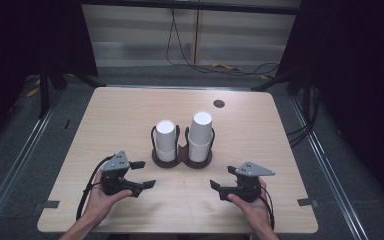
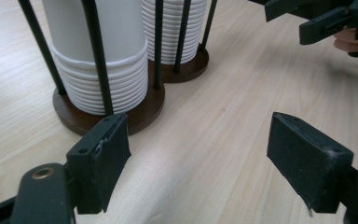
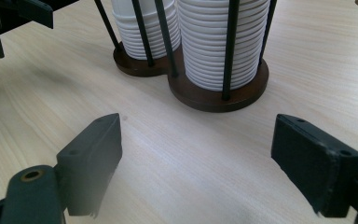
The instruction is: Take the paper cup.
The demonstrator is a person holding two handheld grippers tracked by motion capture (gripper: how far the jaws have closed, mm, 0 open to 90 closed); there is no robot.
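2 plain white cup stacks (image 1: 182, 137), unlabelled, dark holder (image 1: 181, 159), left tongs (image 1: 141, 174) wide, right tongs (image 1: 222, 178) wide

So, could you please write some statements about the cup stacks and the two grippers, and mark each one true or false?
1. Two stacks of white paper cups stand in a dark two-ring cup holder. True.
2. The left gripper holds a cup. False: its jaws are open with nothing between them.
3. The right-hand cup stack is taller than the left one. True.
4. The right gripper touches the holder. False: it stays apart, nearer the table's front edge.
5. The cups lie on their sides. False: both stacks stand upright.
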